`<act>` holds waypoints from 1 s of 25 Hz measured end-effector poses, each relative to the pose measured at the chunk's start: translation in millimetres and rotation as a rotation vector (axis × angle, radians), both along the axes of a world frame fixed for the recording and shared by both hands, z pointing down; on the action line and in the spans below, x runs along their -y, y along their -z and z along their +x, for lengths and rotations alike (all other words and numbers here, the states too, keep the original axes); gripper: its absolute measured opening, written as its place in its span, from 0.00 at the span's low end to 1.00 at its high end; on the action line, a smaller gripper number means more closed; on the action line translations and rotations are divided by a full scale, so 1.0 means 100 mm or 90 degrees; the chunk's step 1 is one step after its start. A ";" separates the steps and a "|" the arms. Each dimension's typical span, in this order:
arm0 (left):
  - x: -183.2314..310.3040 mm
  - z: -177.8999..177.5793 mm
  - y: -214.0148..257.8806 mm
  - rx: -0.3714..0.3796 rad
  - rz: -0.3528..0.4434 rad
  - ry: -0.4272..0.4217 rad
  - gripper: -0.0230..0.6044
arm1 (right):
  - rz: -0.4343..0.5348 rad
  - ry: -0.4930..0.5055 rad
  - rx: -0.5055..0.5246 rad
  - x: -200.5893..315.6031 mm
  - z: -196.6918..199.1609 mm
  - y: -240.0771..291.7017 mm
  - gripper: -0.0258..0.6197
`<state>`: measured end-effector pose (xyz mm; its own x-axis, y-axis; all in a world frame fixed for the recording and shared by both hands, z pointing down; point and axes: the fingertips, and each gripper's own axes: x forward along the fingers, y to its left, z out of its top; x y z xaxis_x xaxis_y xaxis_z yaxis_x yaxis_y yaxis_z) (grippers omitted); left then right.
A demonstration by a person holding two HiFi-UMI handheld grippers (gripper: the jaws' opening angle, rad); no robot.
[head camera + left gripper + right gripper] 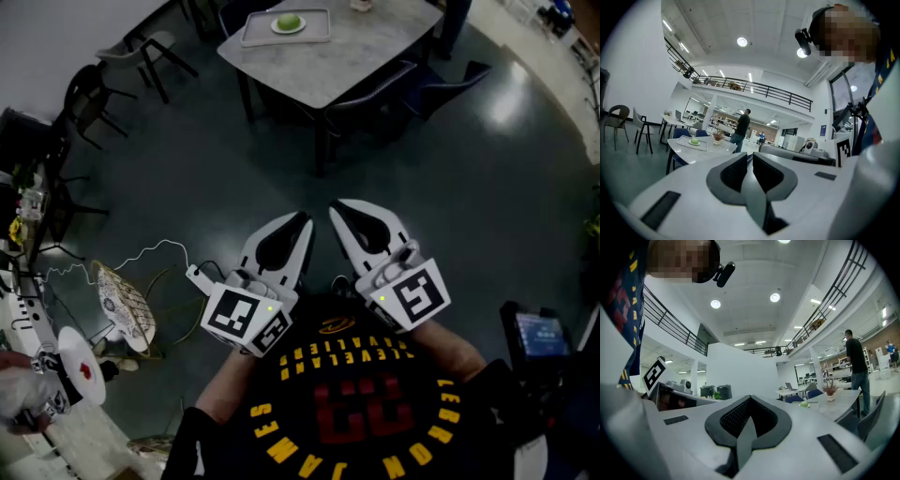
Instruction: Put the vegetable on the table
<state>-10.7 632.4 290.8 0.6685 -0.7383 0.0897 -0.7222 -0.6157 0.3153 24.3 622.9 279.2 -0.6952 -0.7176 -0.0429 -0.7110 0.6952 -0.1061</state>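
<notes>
A round green vegetable (289, 22) lies on a small plate in a grey tray (317, 33) on the pale table (375, 47) well ahead of me. In the left gripper view the vegetable (694, 141) is small and far to the left. In the right gripper view the vegetable (804, 404) is far off to the right. My left gripper (305, 220) and right gripper (335, 208) are held side by side close to my chest, tips pointing toward the table. Both are shut with nothing in them, as the left gripper (750, 153) and right gripper (750, 397) show in their own views.
Dark chairs (375, 94) stand tucked at the table's near side, and more chairs (141, 52) at the left. A white cable (141, 253) and a patterned object (127, 300) lie on the dark floor to my left. A person (742, 124) stands beyond the table, beside a small potted plant (717, 137).
</notes>
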 end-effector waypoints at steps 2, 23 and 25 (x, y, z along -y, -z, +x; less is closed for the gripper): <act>-0.01 -0.05 -0.02 -0.005 -0.008 0.007 0.10 | -0.005 0.004 -0.002 -0.01 -0.03 -0.04 0.05; 1.79 -1.37 0.01 -0.053 -0.021 -0.050 0.10 | -0.047 -0.042 -0.024 1.79 -1.40 -0.05 0.05; 1.97 -1.51 0.00 -0.063 -0.029 -0.058 0.10 | -0.047 -0.045 -0.031 1.97 -1.54 -0.03 0.05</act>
<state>-161.7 435.0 290.4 0.7398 -0.6708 0.0526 -0.6281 -0.6604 0.4114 -129.5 426.1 282.3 -0.6433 -0.7643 0.0442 -0.7630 0.6352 -0.1199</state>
